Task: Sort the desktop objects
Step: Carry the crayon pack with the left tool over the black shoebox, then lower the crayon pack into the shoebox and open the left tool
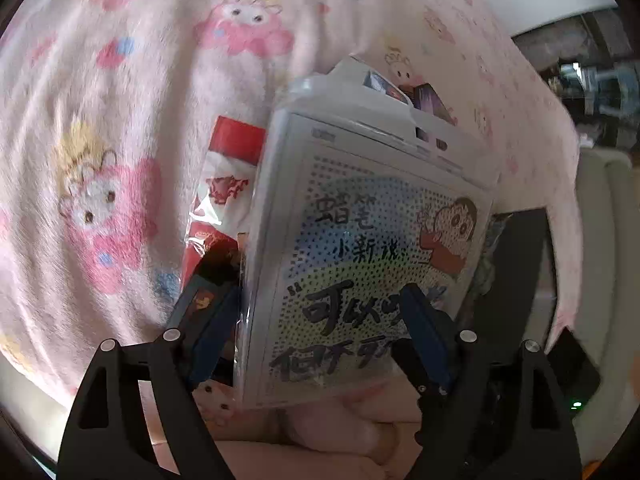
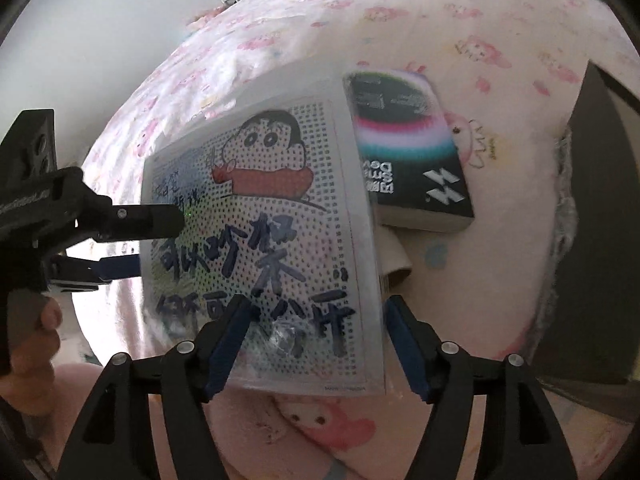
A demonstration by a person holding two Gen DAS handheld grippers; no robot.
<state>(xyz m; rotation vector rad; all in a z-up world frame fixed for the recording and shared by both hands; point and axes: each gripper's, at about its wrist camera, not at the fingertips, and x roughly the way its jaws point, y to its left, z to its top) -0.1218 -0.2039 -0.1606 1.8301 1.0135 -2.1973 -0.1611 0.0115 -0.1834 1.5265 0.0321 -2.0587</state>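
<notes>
Near blanket-covered bed's (image 1: 120, 160) edge: cartoon-print packet (image 1: 372, 248) stands tilted between both tools. Left hand-held gripper (image 1: 320, 344) wide, straddling packet's lower edge; right hand-held gripper (image 2: 316, 344) wide too, likely just letting go. Black box (image 2: 412, 152) just beside.

Both wrist views steeply downward, close; shared cartoon packet (image 1: 372, 248).
</notes>
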